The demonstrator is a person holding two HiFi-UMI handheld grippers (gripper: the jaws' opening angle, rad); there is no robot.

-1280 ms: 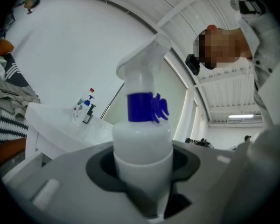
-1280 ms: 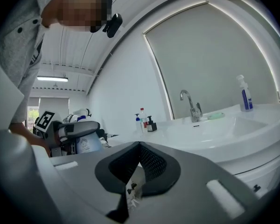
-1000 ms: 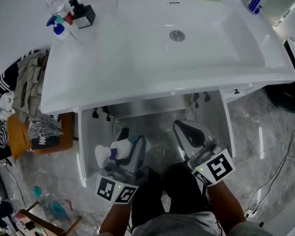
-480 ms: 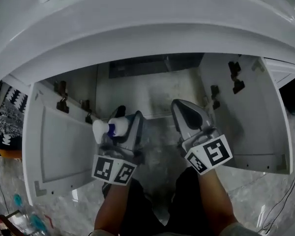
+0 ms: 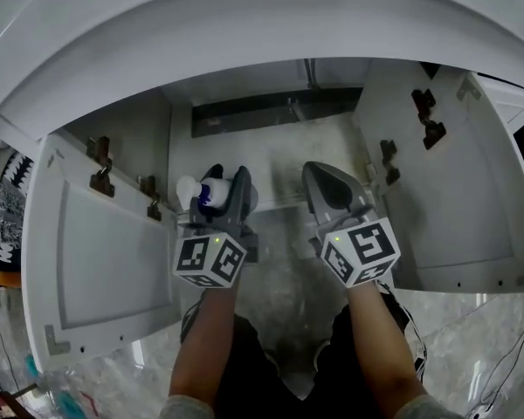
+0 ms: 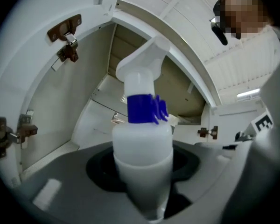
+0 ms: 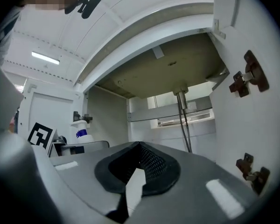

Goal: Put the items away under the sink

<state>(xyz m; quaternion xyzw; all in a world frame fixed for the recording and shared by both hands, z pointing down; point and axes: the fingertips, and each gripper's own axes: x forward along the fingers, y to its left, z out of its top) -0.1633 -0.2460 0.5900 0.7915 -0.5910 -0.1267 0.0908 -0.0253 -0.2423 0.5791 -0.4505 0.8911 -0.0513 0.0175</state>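
The left gripper holds a white spray bottle. Its jaws are tight around the bottom of the bottle. The bottle stands up straight between them, and its blue collar and white trigger top stick out past the tips. From the head view, the left gripper and the bottle are at the front edge of the open cabinet under the sink, near the left door. The right gripper is just beside it. Its jaws seem pressed together with nothing in them. A drain pipe hangs down at the back.
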